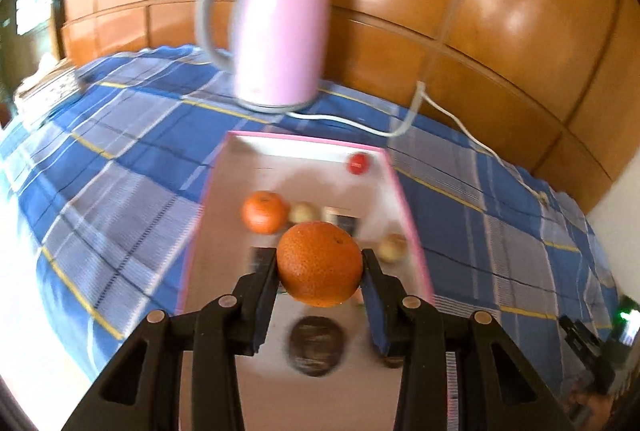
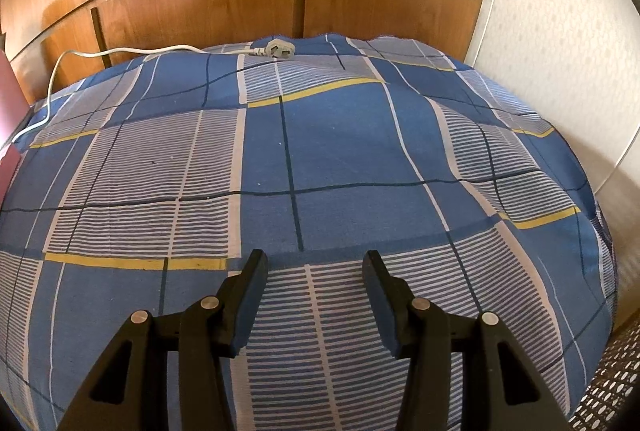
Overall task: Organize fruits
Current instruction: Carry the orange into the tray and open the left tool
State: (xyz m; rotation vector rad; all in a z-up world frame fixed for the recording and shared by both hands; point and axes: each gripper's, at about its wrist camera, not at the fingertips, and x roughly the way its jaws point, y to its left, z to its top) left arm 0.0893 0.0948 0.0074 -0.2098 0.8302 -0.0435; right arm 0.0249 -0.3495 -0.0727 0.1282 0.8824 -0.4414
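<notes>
Gripped between the left tongs [image 1: 320, 265], one large orange [image 1: 319, 263] hangs above a pink-rimmed tray [image 1: 404, 207]. Beyond it the tray holds one smaller orange [image 1: 264, 211], two pale yellowish fruits [image 1: 394, 247], one small red fruit [image 1: 358, 163] and, below the tongs, one blurred dark round thing [image 1: 316, 346]. Farther off stand one pink kettle [image 1: 276, 31] and its white cord [image 1: 452, 117] on the blue checked cloth [image 1: 112, 167], while the right tongs [image 2: 316, 263] are spread with nothing between them over that cloth, the plug [image 2: 280, 50] far ahead.
</notes>
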